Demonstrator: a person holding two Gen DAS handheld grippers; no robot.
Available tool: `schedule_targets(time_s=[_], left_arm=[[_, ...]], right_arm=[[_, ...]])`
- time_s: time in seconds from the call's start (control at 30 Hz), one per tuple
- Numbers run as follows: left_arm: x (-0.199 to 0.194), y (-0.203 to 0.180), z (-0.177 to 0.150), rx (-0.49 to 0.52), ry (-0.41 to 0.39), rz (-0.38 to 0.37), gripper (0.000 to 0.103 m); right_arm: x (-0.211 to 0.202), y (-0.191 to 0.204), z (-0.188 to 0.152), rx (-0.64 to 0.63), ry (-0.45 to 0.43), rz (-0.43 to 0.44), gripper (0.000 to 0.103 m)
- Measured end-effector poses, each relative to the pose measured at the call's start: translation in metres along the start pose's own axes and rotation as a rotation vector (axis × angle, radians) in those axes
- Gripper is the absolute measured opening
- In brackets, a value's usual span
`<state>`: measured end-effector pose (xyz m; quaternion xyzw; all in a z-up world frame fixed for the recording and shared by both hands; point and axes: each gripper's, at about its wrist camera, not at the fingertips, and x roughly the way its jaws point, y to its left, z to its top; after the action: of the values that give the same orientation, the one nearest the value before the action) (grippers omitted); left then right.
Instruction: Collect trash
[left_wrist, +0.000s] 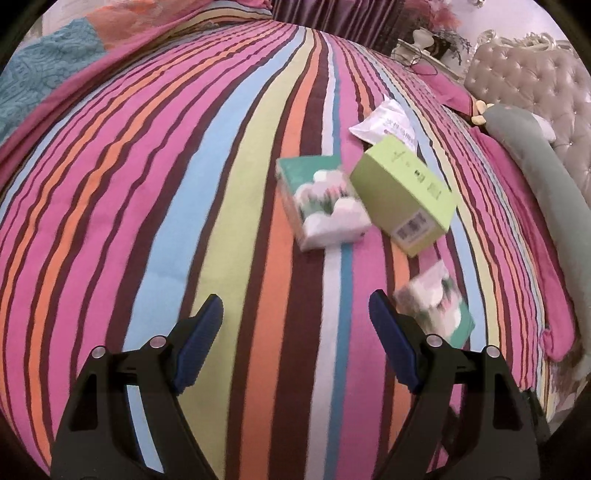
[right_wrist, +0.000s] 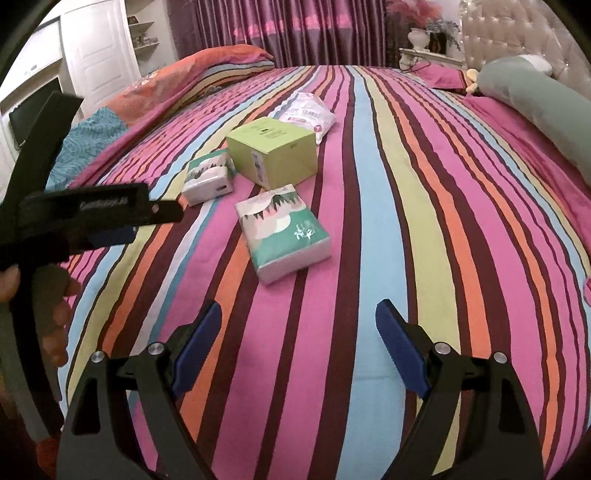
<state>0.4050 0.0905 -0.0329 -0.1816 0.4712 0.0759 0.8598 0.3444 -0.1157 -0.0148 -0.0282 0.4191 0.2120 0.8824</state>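
Note:
Several pieces of trash lie on the striped bedspread. A green and white tissue pack lies beside a lime green box. A white plastic packet lies behind the box. A second tissue pack lies just right of my left gripper's right finger. My left gripper is open and empty above the bed. In the right wrist view the near tissue pack, the box, the far pack and the white packet show. My right gripper is open and empty.
The left gripper's body and the hand that holds it fill the left side of the right wrist view. A grey-green bolster lies at the tufted headboard. Folded quilts lie far left. A nightstand with a vase stands behind.

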Motion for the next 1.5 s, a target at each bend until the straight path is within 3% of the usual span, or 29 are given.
schedule_targets(time_s=[0.43,1.1,1.17,1.23,1.27,1.3,1.37,1.5], left_arm=[[0.026,-0.015,0.03,-0.034,0.015,-0.002,0.079],[0.056,-0.025,0.059,0.032,0.024,0.116,0.079],[0.056,-0.024,0.058,0.045,0.025,0.118,0.072],[0.056,-0.022,0.058,0.062,0.02,0.145,0.058],[0.055,-0.02,0.058,0.07,0.015,0.156,0.051],[0.053,-0.017,0.057,0.073,0.016,0.138,0.051],[0.051,-0.013,0.056,0.092,0.021,0.122,0.051],[0.043,-0.008,0.05,0.108,0.017,0.121,0.051]], right_arm=[[0.016,0.0,0.016,-0.033,-0.009,0.012,0.081],[0.053,0.013,0.041,-0.108,0.042,-0.028,0.081],[0.056,0.013,0.043,-0.103,0.046,-0.038,0.08],[0.057,0.011,0.045,-0.09,0.051,-0.042,0.077],[0.056,0.01,0.045,-0.081,0.049,-0.056,0.068],[0.055,0.009,0.045,-0.073,0.045,-0.064,0.057],[0.051,0.001,0.045,-0.036,0.046,-0.082,0.048],[0.042,-0.014,0.043,0.057,0.052,-0.061,0.048]])
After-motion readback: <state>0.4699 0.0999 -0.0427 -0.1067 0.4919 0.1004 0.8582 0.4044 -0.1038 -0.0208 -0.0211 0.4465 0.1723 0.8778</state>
